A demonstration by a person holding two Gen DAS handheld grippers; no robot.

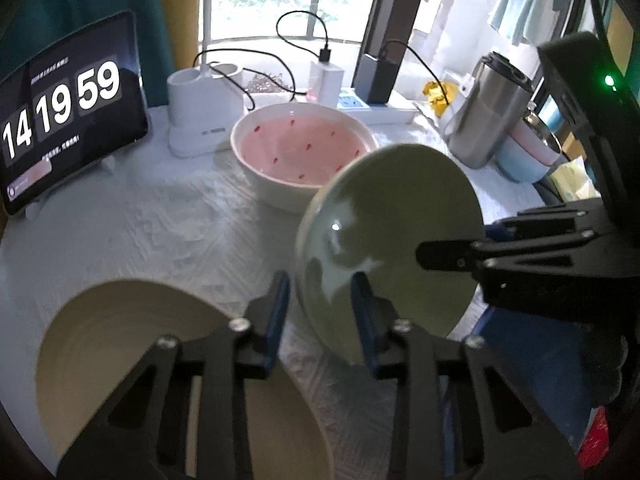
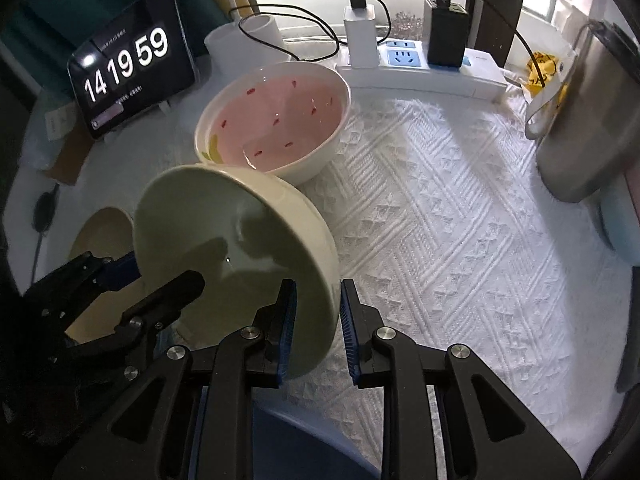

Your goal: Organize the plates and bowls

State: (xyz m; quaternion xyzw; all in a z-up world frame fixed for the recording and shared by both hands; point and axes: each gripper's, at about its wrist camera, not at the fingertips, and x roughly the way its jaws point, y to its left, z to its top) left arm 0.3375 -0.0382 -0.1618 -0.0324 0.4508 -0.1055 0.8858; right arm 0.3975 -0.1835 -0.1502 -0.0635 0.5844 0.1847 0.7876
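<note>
A pale green bowl (image 1: pixel 392 236) (image 2: pixel 224 240) is held tilted on its side above the table. My left gripper (image 1: pixel 320 312) has its fingers around the bowl's near rim. My right gripper (image 2: pixel 316 320) has its fingers astride the opposite rim; a small gap shows at its right pad. A pink bowl with red specks (image 1: pixel 304 148) (image 2: pixel 276 120) stands behind it. A beige plate (image 1: pixel 132 344) (image 2: pixel 104 232) lies on the table under my left gripper.
A tablet clock (image 1: pixel 68 112) (image 2: pixel 128 64) stands at the back left. A power strip with chargers (image 2: pixel 420 68), a white holder (image 1: pixel 200 116) and a steel tumbler (image 1: pixel 492 112) (image 2: pixel 588 120) line the back and right. The tablecloth (image 2: pixel 460 220) is white.
</note>
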